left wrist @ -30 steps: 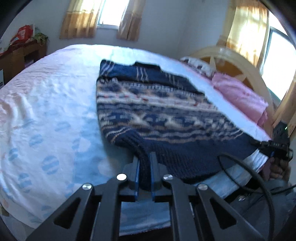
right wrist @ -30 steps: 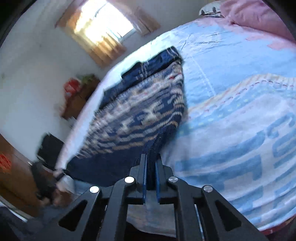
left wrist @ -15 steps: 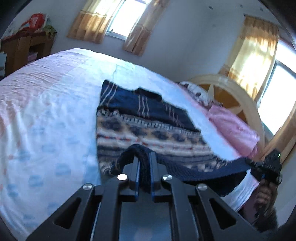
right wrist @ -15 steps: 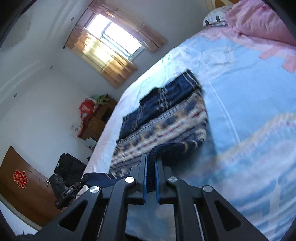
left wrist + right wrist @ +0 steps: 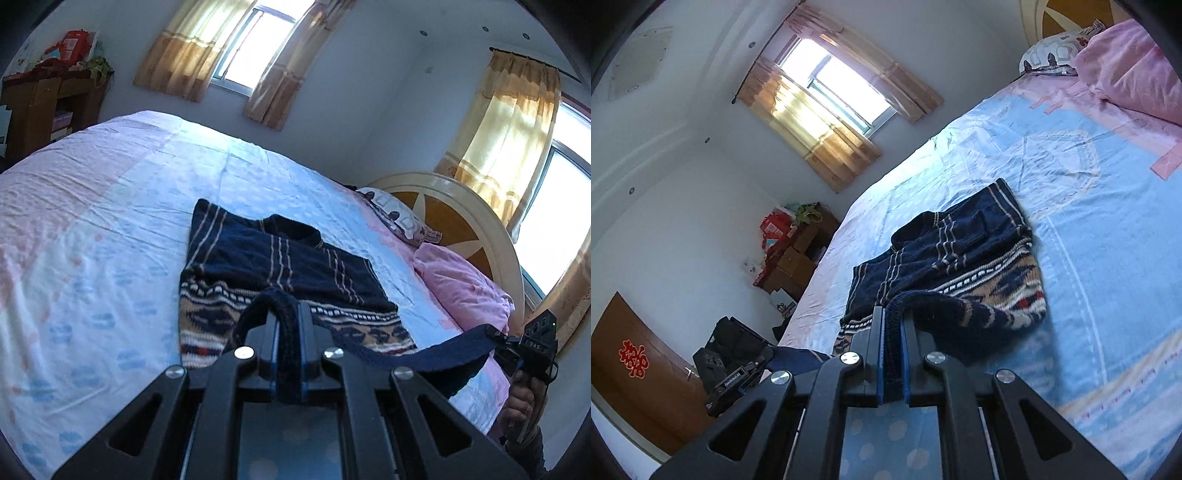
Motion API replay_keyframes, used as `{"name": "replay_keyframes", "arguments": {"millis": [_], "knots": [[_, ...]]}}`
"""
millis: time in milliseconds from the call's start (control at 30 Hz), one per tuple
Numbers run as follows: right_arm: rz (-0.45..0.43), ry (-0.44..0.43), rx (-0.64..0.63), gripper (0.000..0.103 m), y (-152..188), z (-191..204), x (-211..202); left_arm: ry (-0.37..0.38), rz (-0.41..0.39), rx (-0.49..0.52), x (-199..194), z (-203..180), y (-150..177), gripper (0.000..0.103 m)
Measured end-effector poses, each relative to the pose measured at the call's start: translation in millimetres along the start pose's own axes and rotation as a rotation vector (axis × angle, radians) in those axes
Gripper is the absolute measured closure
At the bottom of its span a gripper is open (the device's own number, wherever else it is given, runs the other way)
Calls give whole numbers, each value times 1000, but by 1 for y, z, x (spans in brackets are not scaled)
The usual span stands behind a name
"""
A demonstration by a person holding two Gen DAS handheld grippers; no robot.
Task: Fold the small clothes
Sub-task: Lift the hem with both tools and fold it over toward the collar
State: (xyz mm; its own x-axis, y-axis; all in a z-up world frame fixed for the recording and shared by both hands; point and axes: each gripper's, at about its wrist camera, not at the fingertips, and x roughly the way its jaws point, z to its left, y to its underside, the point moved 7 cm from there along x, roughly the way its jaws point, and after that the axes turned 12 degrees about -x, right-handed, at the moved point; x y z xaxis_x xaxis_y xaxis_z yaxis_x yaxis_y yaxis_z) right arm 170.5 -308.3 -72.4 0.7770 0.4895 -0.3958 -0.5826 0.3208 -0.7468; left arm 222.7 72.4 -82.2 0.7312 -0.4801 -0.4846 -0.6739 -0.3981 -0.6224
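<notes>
Both grippers, left (image 5: pixel 287 325) and right (image 5: pixel 893 332), clamp our navy patterned knit sweater's (image 5: pixel 273 273) hem, lifted lower-centre; fold roughly half done, laying down remains.

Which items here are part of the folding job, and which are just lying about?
In the job:
- navy patterned sweater
- left tool, shut on its hem
- right tool, shut on its hem

Lying about:
- pink blanket
- patterned pillow
- wooden shelf

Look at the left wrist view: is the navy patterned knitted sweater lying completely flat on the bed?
No: the navy patterned knitted sweater has its hem lifted off the bed, clamped in the left gripper and the right gripper.
</notes>
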Motion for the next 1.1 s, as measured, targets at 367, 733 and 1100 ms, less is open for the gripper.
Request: {"name": "replay_keyframes", "arguments": {"millis": [367,733,1100], "knots": [[12,16,-15,97,-47,-15,45,-38,-36,80,51,-6,-46,95],[33,38,-13,97,-110,-42,110,-46,-30,47,106,-1,-101,95],[134,78,77,97,-129,-93,187,-109,72,-36,183,42,-119,95]]}}
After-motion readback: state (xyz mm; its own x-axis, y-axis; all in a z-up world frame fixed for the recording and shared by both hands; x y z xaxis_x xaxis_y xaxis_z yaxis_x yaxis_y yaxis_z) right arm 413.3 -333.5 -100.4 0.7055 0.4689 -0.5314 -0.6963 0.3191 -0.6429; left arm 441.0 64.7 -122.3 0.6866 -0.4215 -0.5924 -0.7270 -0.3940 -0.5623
